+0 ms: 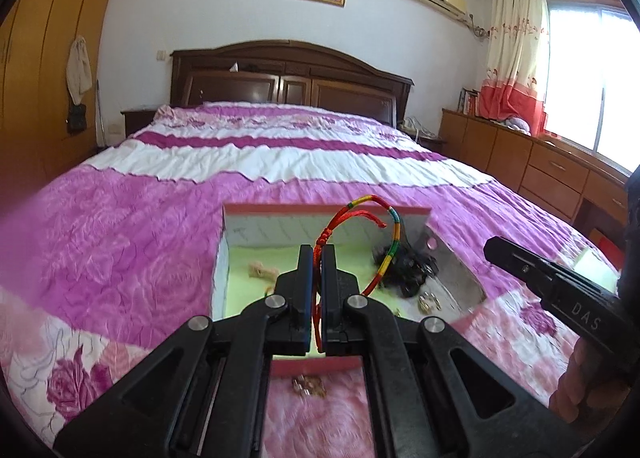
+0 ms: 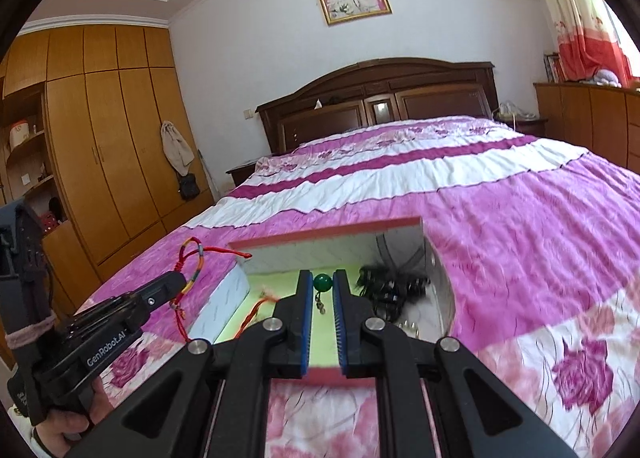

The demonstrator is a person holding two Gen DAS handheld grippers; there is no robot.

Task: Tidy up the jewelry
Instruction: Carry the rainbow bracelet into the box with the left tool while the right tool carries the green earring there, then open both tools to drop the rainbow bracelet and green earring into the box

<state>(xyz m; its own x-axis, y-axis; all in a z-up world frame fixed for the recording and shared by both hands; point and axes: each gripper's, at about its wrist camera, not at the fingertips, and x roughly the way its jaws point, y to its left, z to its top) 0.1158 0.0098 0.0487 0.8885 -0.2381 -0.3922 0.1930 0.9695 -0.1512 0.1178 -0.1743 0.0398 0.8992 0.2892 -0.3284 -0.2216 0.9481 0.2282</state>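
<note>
Left wrist view: left gripper (image 1: 317, 254) clamped tight on a woven cord bracelet (image 1: 374, 213), red with green and yellow bands, pinched near its knotted slider; the loop stands up over the open jewelry box (image 1: 326, 211) on the pink floral bedspread (image 1: 132, 217), and a red tail hangs down between the pads. Cord looks light, limp and not fragile, and likely to snag, so a pinch at the knot seems the surest hold. Inside the box on the green lining: a black tangle of netting and beads (image 1: 404, 270) at right, small metal pieces (image 1: 428, 302) near it, a pale item at left, too blurred to name. More small pieces lie on the bedspread in front of the box. Right gripper (image 1: 504, 250) enters from the right. Right wrist view: right gripper (image 2: 322, 282) drawn nearly together on a green bead (image 2: 323, 282) at the fingertips, with a small dangling charm (image 2: 320, 306) below it. Bead looks hard, smooth and round, probably prone to slipping out; squeezing across its widest part seems safest. It hangs over the box interior. Left gripper (image 2: 176, 282) shows at left carrying the bracelet beside the box's left wall. An orange cord (image 2: 256, 308) lies on the lining.
</note>
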